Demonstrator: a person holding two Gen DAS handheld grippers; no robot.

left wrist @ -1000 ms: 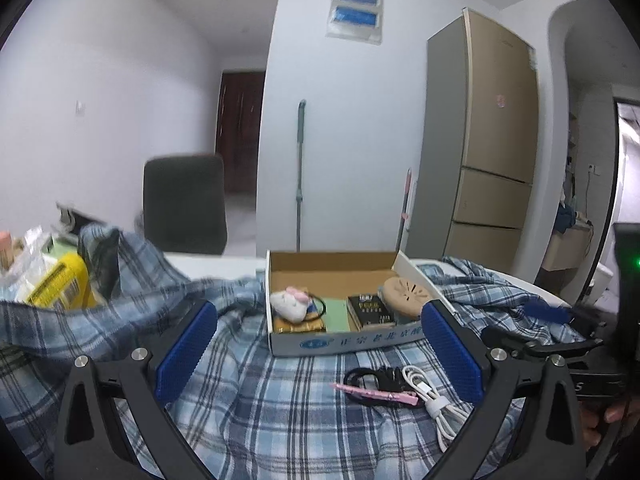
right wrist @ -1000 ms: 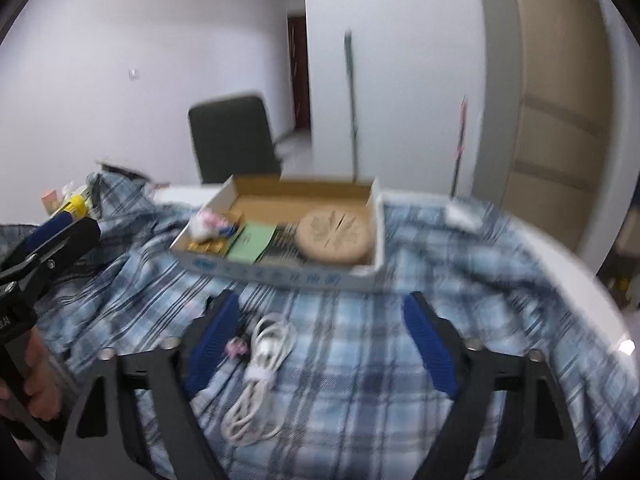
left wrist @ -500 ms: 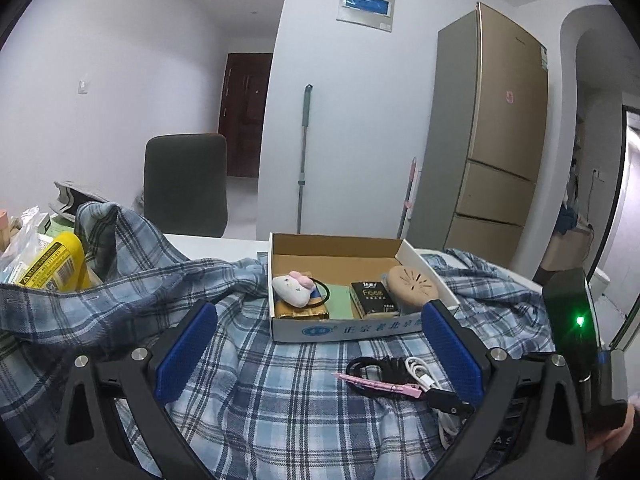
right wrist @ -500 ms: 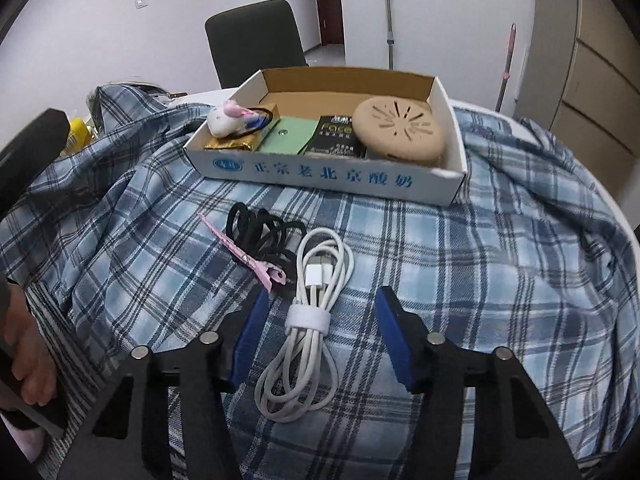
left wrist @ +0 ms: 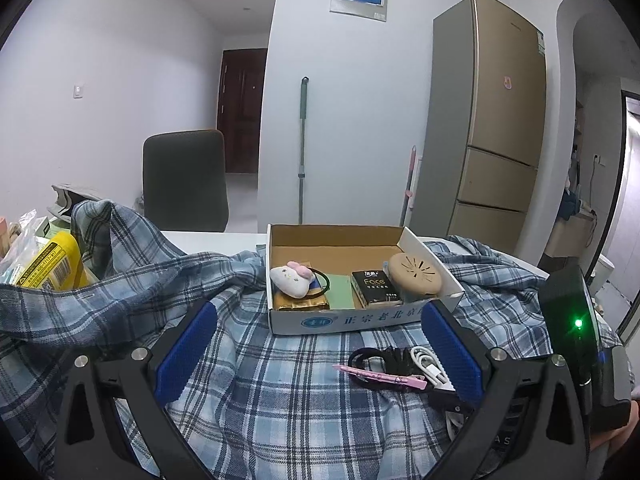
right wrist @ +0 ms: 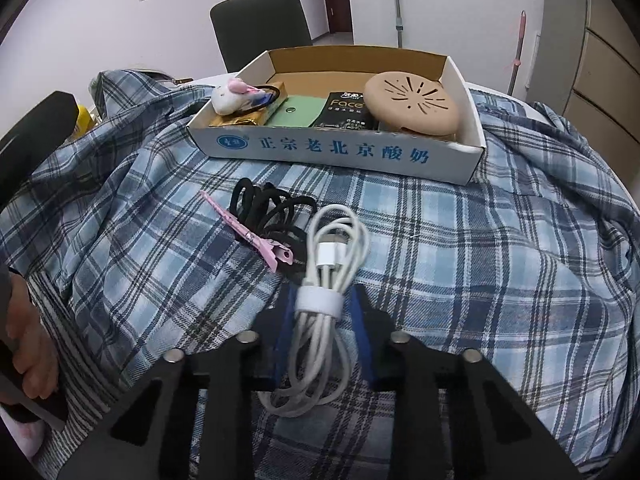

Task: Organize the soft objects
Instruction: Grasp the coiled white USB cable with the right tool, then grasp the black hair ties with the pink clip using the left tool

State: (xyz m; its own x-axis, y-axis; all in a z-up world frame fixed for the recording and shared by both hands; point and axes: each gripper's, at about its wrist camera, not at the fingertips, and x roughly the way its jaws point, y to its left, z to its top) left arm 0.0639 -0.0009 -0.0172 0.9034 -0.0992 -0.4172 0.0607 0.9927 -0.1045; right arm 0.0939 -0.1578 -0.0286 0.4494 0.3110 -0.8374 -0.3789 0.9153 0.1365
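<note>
Right wrist view: my right tool (right wrist: 320, 312) is clamped on the coiled white charging cable (right wrist: 332, 256) at its white strap, on the blue plaid shirt (right wrist: 460, 248) covering the bench. Touching the cable lie black hair ties (right wrist: 272, 210) and a pink hair clip (right wrist: 248, 236), near the cardboard box (right wrist: 340, 152). My left tool (left wrist: 316, 344) hangs open, gripping nothing.

Both wrist views toward box (left wrist: 352, 316) (shared).
</note>
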